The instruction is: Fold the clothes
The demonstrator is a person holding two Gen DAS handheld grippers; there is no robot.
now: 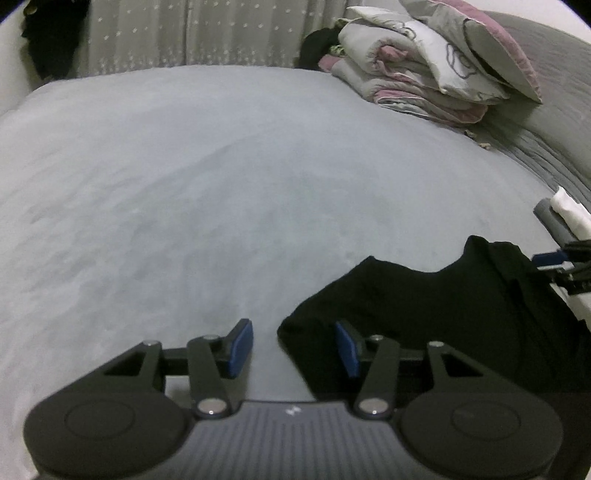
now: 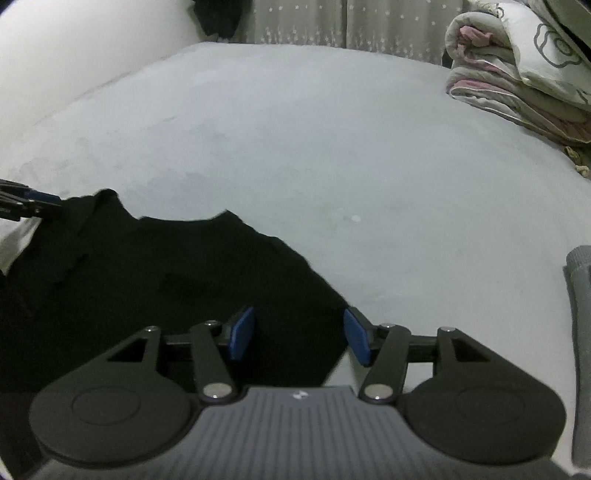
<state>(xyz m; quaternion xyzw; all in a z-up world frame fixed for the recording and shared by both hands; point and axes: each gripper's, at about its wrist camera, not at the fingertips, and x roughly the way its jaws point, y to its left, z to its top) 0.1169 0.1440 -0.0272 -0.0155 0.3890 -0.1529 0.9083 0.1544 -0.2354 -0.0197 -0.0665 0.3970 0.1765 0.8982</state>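
Left claw (image 1: 293, 349) open, blue pads apart, nothing pinched; black garment (image 1: 424, 317) edge lies under its right pad, bare bed (image 1: 184, 184) under left pad. Right claw (image 2: 299, 339) open, empty, hovering over garment's (image 2: 147, 288) right edge. Garment spread flat on bed between both claws. Beyond, far right: folded quilt stack (image 1: 424, 74). Curtain (image 1: 184, 33) behind bed.
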